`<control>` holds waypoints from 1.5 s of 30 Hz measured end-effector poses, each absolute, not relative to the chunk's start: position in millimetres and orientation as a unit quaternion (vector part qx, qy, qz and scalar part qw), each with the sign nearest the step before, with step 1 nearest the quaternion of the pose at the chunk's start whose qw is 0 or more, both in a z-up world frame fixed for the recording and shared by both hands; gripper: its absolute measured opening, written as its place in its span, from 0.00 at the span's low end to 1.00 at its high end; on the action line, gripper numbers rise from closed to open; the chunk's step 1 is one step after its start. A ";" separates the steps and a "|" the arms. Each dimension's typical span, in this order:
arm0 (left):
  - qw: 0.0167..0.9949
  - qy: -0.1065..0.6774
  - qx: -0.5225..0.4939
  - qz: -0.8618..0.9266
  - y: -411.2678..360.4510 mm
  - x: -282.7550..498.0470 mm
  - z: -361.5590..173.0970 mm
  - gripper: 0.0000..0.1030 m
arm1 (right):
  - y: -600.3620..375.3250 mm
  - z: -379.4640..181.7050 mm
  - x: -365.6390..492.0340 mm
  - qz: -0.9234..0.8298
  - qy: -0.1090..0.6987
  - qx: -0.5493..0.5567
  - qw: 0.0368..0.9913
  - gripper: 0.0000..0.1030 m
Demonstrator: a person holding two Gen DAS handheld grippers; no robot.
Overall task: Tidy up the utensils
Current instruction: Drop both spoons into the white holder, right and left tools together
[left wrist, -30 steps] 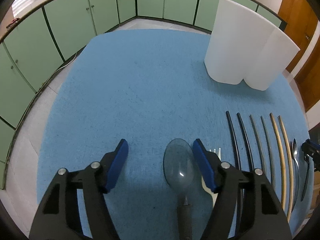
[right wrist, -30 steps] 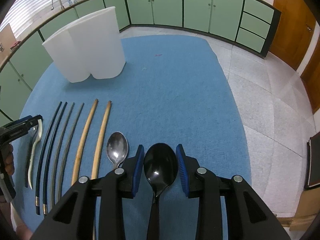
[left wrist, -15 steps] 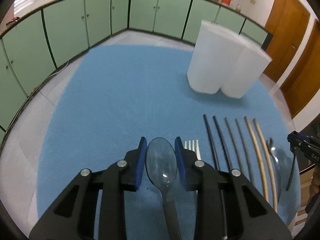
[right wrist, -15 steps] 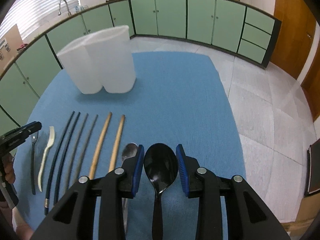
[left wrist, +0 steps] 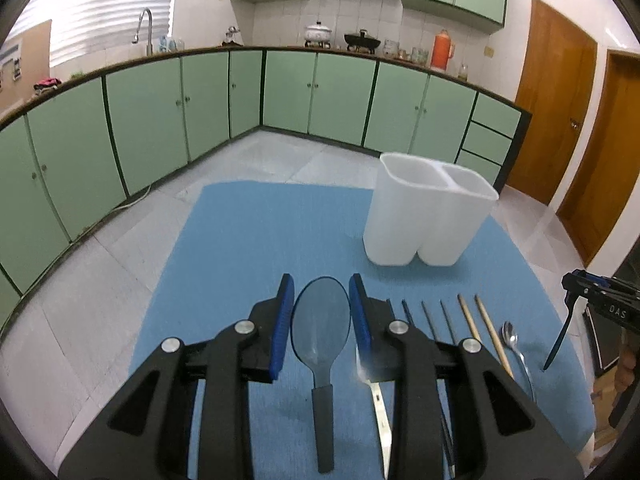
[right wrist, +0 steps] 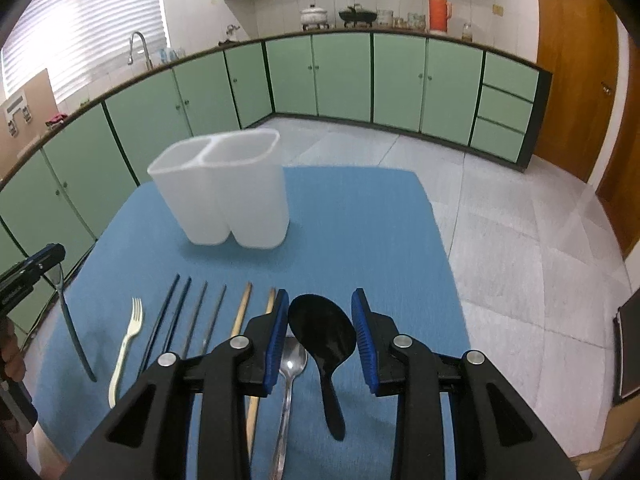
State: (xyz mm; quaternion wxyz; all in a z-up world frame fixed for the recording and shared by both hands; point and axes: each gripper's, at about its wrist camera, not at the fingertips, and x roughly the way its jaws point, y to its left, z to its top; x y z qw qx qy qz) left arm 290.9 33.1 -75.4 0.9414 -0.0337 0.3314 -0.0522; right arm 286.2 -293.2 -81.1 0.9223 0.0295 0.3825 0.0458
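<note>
My left gripper (left wrist: pixel 320 292) is shut on the bowl of a translucent grey spoon (left wrist: pixel 320 328), which hangs lifted above the blue mat (left wrist: pixel 248 240). My right gripper (right wrist: pixel 320 300) is shut on the bowl of a black spoon (right wrist: pixel 322 338), also off the mat, its handle hanging down. A white two-compartment holder (right wrist: pixel 224 188) stands upright at the back of the mat, also in the left wrist view as the holder (left wrist: pixel 428 220). On the mat lie a white fork (right wrist: pixel 128 336), black chopsticks (right wrist: pixel 168 320), grey chopsticks (right wrist: pixel 210 316), wooden chopsticks (right wrist: pixel 244 308) and a steel spoon (right wrist: pixel 294 360).
Green cabinets (left wrist: pixel 152 128) run around the room behind the mat, with grey floor tiles (right wrist: pixel 520 240) on the right. Wooden doors (left wrist: pixel 560 100) stand at the far right. A dark flat object (right wrist: pixel 628 352) lies at the right edge.
The left gripper closed on the translucent spoon and lifted it. The right gripper rose with the black spoon. Both views tilted upward, and the holder's open top now shows.
</note>
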 end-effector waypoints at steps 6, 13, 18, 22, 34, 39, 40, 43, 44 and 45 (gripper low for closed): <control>0.947 0.316 -0.044 -0.047 34.0 295.5 -63.2 0.26 | -292.8 -61.7 290.1 0.049 0.356 0.035 0.932 0.31; 0.957 0.283 -0.053 -0.047 31.0 296.9 -44.0 0.26 | -289.6 -38.8 298.9 0.055 0.321 0.033 0.945 0.31; 0.965 0.248 -0.063 -0.056 27.0 303.9 -16.0 0.26 | -288.3 -15.7 311.1 0.067 0.285 0.039 0.955 0.31; 0.971 0.219 -0.065 -0.069 14.9 317.6 10.7 0.26 | -283.5 5.3 330.8 0.089 0.248 0.058 0.963 0.31; 0.980 0.153 -0.063 -0.115 -48.8 386.5 60.8 0.26 | -263.2 27.4 410.8 0.140 0.176 0.100 0.969 0.31; 0.971 0.192 -0.064 -0.125 -72.1 426.1 25.5 0.26 | -258.9 -3.7 444.5 0.139 0.198 0.108 0.964 0.30; 0.970 0.201 -0.063 -0.124 -72.9 429.8 17.9 0.26 | -257.7 -12.9 450.4 0.136 0.208 0.104 0.963 0.30; 0.964 0.233 -0.057 -0.118 -76.2 445.8 -9.5 0.26 | -257.0 -35.3 459.9 0.142 0.235 0.110 0.955 0.30; 0.962 0.241 -0.056 -0.118 -76.6 449.5 -16.9 0.26 | -255.6 -39.6 460.5 0.142 0.240 0.109 0.954 0.31; 0.960 0.249 -0.054 -0.116 -76.2 452.9 -23.7 0.26 | -254.0 -44.9 460.4 0.143 0.245 0.104 0.953 0.31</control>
